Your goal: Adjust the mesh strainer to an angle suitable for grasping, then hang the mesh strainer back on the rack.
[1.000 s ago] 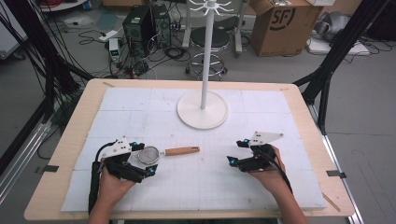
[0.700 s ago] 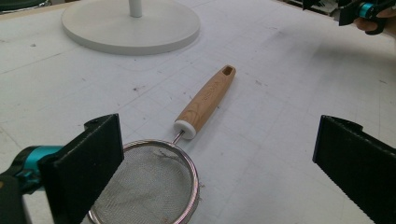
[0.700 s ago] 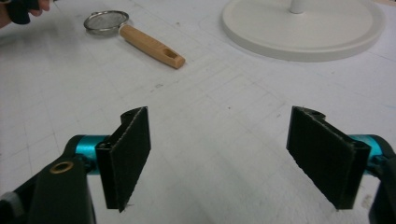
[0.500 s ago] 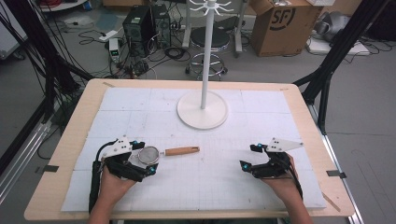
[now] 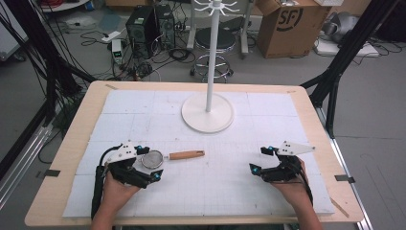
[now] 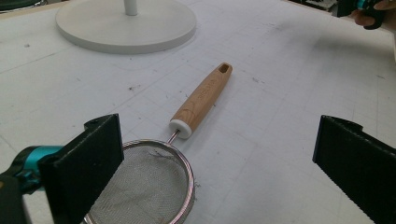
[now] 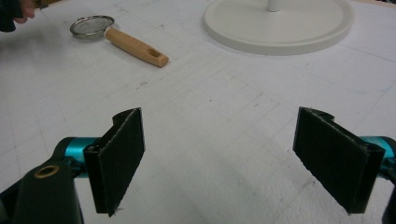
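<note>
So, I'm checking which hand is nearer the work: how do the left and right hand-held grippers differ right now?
The left hand-held gripper sits at the strainer, one jaw beside its mesh bowl; the right hand-held gripper has only bare white mat between its jaws. The left one is at the table's left, the right one at its right, well away from the strainer's wooden handle. Both are open and grip nothing.

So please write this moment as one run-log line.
left gripper: open, at round metal mesh strainer with wooden handle | right gripper: open, empty | strainer: lying on white mat
</note>
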Demonstrator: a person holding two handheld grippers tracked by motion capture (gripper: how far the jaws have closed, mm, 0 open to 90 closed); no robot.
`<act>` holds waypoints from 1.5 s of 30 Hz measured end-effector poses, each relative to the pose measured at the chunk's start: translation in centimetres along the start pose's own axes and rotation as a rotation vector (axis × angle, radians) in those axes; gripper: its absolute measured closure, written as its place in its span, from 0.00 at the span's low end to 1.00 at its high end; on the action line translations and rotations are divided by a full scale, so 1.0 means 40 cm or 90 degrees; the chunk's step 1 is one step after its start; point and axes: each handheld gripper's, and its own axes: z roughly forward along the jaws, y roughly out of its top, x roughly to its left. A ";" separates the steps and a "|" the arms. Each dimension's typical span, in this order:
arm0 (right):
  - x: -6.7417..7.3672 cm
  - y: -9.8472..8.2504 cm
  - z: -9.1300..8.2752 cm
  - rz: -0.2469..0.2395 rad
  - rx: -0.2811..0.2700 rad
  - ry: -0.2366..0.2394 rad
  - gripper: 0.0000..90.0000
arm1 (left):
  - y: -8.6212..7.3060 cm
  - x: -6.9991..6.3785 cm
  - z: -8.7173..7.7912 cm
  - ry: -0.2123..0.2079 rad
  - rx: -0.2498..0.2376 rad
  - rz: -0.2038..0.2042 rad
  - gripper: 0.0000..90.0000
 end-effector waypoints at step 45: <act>-0.010 -0.023 -0.009 0.009 0.009 -0.010 0.17 | 0.154 0.017 0.149 -0.025 0.185 0.046 0.03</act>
